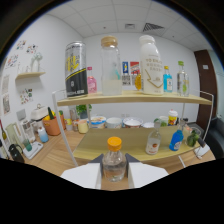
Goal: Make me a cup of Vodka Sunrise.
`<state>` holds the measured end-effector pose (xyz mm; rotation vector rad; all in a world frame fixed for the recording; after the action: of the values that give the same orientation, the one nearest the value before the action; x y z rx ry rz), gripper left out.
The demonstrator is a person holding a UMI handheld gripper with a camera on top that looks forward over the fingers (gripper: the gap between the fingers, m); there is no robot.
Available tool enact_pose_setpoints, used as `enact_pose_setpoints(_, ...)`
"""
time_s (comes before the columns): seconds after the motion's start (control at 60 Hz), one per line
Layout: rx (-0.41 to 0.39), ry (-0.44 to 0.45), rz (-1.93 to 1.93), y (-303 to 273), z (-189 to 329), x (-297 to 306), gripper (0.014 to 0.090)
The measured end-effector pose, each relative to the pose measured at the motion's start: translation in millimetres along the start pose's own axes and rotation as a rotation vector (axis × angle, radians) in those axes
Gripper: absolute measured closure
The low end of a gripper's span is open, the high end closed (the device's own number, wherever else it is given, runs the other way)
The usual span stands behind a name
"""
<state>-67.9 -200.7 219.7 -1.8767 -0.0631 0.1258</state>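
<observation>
Fingers [114, 175] are gripping a clear bottle with an orange cap [114, 161], pressing its sides, holding it near, in front of a two-tier shelf [135, 99]. Top tier is carrying a black can [76, 69], clear jar [111, 66], white bottle [151, 65].

The tool [114, 176] has two fingers with flat, white, wedge-shaped upper faces. The left finger [82, 176] and the right finger [147, 175] each widen toward the camera and taper toward the tip. Their inner edges are dark. The tool body behind the fingers is solid black and shows no markings, screws or cables.
</observation>
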Motion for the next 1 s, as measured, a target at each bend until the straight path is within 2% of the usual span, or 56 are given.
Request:
enact_pose_setpoints(0.217, -0.066, 0.009, 0.033, 65, -14, -8, 0.0694)
enact_pose_setpoints(0.483, -0.159, 0.073, 0.055, 134, 32, 5, 0.0695)
enact_pose_setpoints(0.817, -0.278, 0.113, 0.067, 187, 68, 8, 0.0691)
enact_pose_setpoints(1.0, -0.278, 0.1, 0.018, 186, 71, 4, 0.0686)
